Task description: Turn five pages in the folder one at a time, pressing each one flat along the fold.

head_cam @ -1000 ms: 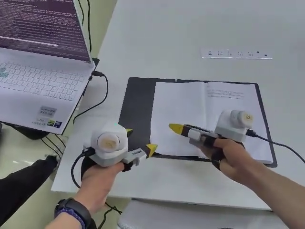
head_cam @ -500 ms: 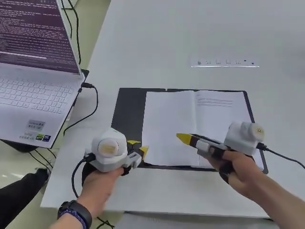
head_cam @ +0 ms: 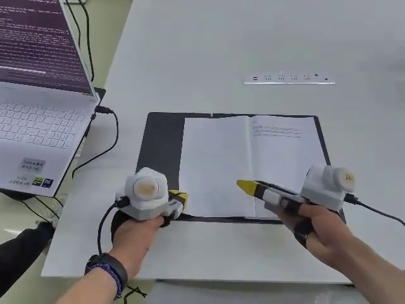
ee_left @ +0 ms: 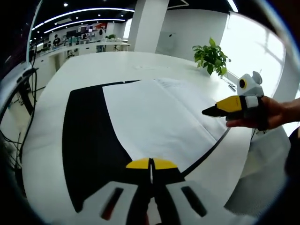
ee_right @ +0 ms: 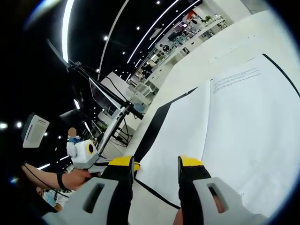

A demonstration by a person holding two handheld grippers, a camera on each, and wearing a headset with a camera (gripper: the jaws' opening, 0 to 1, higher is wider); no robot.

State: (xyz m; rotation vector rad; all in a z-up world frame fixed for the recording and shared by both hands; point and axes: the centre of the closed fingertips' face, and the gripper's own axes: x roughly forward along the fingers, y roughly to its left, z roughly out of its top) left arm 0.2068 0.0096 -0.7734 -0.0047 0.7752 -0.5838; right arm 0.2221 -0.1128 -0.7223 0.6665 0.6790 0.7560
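The folder lies open on the white table, its black inside cover (head_cam: 161, 142) bare at the left and white pages (head_cam: 215, 164) spread to either side of the fold. My left gripper (head_cam: 179, 201) is shut with nothing in it, its yellow tips (ee_left: 151, 164) low over the black cover (ee_left: 89, 140) near the front edge. My right gripper (head_cam: 247, 187) is open and hovers over the pages near the fold, at the front. In the right gripper view its jaws (ee_right: 156, 163) stand apart above the white pages (ee_right: 243, 122), holding nothing. The right gripper (ee_left: 225, 105) is also seen over the far page.
An open laptop (head_cam: 31, 126) stands at the left with a cable (head_cam: 104, 142) running toward the folder. A white power strip (head_cam: 289, 79) lies on the table behind the folder. The table's front edge (head_cam: 190, 272) is close below both hands. A potted plant (ee_left: 211, 56) stands far off.
The left gripper's jaws, wide apart a second ago, have closed together. The right gripper has drawn back to the right, from the left page toward the fold. The head camera has shifted.
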